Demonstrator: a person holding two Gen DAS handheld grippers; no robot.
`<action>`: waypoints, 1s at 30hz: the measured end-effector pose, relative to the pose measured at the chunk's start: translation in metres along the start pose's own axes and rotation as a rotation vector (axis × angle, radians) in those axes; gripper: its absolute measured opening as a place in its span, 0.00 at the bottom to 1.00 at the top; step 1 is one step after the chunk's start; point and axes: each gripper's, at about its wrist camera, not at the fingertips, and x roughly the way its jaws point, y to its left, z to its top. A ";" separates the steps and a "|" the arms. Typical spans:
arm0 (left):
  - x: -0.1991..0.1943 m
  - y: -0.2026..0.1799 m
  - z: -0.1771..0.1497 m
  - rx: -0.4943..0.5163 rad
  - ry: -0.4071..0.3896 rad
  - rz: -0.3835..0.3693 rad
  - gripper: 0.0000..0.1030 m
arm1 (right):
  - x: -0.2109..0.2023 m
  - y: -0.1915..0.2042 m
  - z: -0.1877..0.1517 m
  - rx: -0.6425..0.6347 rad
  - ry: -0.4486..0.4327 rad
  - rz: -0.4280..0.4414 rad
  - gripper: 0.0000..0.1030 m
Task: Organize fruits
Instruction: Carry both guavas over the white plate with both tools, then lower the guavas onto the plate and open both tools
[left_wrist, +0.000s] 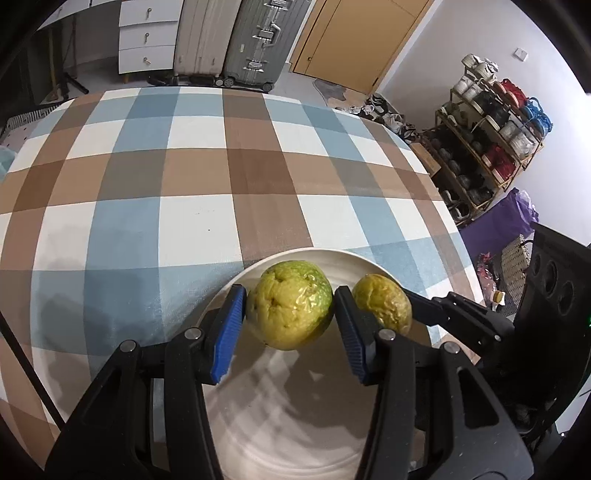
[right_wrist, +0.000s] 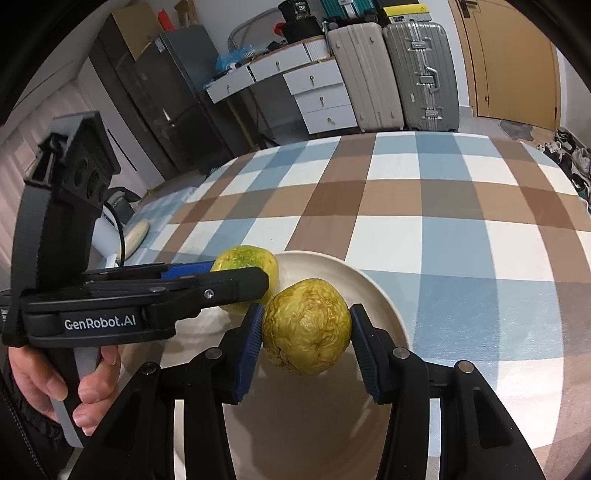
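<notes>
Yellow-green and wrinkled, two fruits hang over a white plate (left_wrist: 295, 424) that sits on the checked cloth of the counter (left_wrist: 184, 166). The left gripper (left_wrist: 290, 314) pinches the larger fruit (left_wrist: 290, 304), its blue pads pressed against both sides, the fruit lifted just clear of the plate's surface. Just beside it, the right gripper (right_wrist: 306, 332) pinches the smaller fruit (right_wrist: 306, 326) the same way, above the plate's middle. In the right wrist view the left gripper reaches in from the side, a hand (right_wrist: 44, 376) wrapped around its grip. Both fruits are close together, near the plate's far rim.
</notes>
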 end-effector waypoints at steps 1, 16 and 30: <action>-0.001 -0.001 -0.001 0.005 -0.003 0.001 0.45 | 0.001 0.001 0.000 -0.003 -0.003 -0.006 0.47; -0.046 -0.014 -0.010 0.024 -0.085 -0.015 0.62 | -0.031 -0.002 -0.005 0.006 -0.118 -0.018 0.81; -0.223 -0.078 -0.111 0.131 -0.459 0.137 0.99 | -0.188 0.038 -0.059 0.024 -0.418 -0.049 1.00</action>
